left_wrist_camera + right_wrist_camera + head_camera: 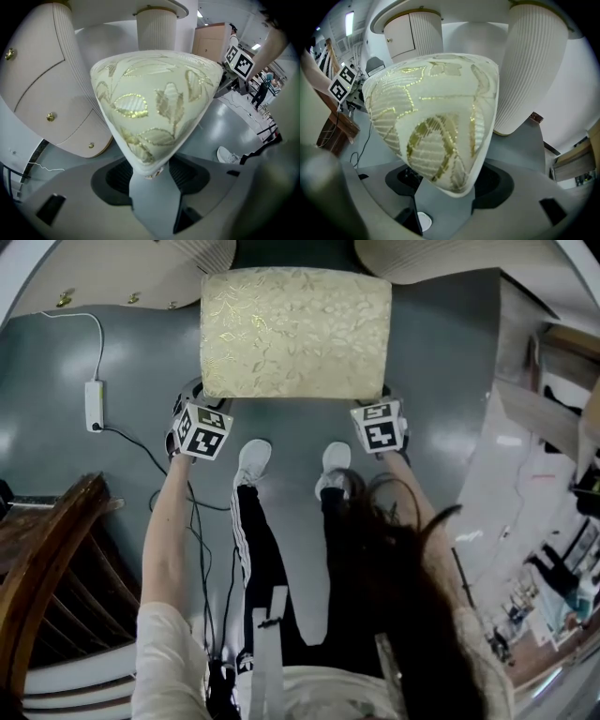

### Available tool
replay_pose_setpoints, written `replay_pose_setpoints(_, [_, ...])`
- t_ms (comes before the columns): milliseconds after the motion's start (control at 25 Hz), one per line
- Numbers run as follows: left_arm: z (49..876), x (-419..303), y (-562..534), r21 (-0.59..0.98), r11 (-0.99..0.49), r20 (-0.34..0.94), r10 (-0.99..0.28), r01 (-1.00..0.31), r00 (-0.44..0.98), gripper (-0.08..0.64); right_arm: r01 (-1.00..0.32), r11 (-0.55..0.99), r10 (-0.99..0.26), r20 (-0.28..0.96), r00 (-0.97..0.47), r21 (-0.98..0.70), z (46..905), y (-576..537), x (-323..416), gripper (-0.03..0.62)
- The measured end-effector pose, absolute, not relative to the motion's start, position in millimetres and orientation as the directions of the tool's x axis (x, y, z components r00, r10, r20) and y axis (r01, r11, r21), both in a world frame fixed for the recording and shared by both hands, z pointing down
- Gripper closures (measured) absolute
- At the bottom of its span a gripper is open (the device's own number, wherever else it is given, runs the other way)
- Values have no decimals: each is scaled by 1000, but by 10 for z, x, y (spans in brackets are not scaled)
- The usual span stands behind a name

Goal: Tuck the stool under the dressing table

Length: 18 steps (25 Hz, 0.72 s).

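Observation:
The stool [295,329], with a cream cushion patterned in gold leaves, stands on the grey floor just in front of the person's feet. Beyond it are the dressing table's ribbed cream pedestals [202,251]. My left gripper [190,395] is at the cushion's near left corner and my right gripper [384,401] at its near right corner. In the left gripper view the stool's corner [154,108] sits deep between the jaws of the left gripper [150,176]. In the right gripper view another stool corner [436,122] fills the right gripper [454,192]. Both grippers are closed on the cushion.
A dressing table pedestal [42,89] with gold knobs stands left of the stool, and a ribbed column [534,70] to its right. A dark wooden chair [56,559] is at near left. A power strip [94,404] with its cable lies on the floor at left. Boards and clutter [534,409] line the right side.

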<state>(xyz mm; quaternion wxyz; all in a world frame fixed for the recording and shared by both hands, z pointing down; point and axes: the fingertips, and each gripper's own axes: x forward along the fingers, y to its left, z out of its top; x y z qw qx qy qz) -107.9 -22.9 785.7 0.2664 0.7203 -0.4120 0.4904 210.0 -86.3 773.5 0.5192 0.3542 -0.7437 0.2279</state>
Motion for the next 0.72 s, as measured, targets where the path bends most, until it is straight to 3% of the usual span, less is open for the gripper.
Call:
replay_pose_setpoints(520, [8043,-1133,223,-7,-572,925,-316,-820,213,319,-796,603,-298,938,-175,43,7952,-231,2083,284])
replay_pose_setpoints(720, [7927,-1133,-161,-9,-580,930,-304,-815,206,319,-805,592,-317,930,-187,40,7835,-594,2087,284])
